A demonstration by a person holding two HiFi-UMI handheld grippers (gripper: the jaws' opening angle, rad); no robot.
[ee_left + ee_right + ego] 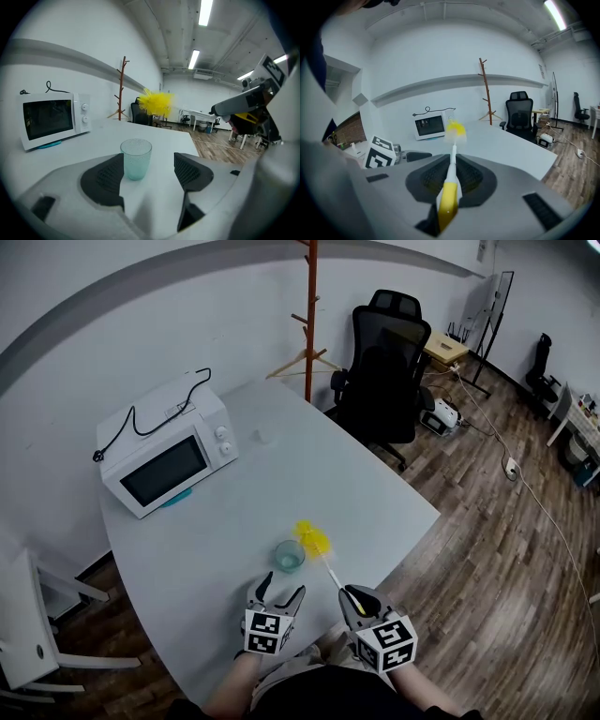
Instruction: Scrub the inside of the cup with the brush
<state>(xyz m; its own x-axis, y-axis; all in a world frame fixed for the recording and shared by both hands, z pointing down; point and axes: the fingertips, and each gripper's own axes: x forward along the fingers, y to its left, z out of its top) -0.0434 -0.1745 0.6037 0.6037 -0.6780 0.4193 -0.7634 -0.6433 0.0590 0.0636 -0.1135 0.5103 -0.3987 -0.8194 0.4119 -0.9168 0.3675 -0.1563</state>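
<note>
A pale blue-green cup (289, 556) stands upright on the white table (234, 521) near its front edge. In the left gripper view the cup (136, 158) sits just ahead of my left gripper (147, 172), whose jaws stand apart without touching it. From the head view my left gripper (278, 595) is a little short of the cup. My right gripper (350, 597) is shut on the yellow-and-white handle of a brush (450, 185). Its yellow bristle head (312, 539) hangs just right of the cup, and the same bristle head (156, 101) shows beyond the cup.
A white microwave (167, 457) with a black cord on top stands at the table's back left. A wooden coat stand (308, 320) and a black office chair (387, 365) are behind the table. Wood floor lies to the right; a white shelf unit (28, 624) stands at far left.
</note>
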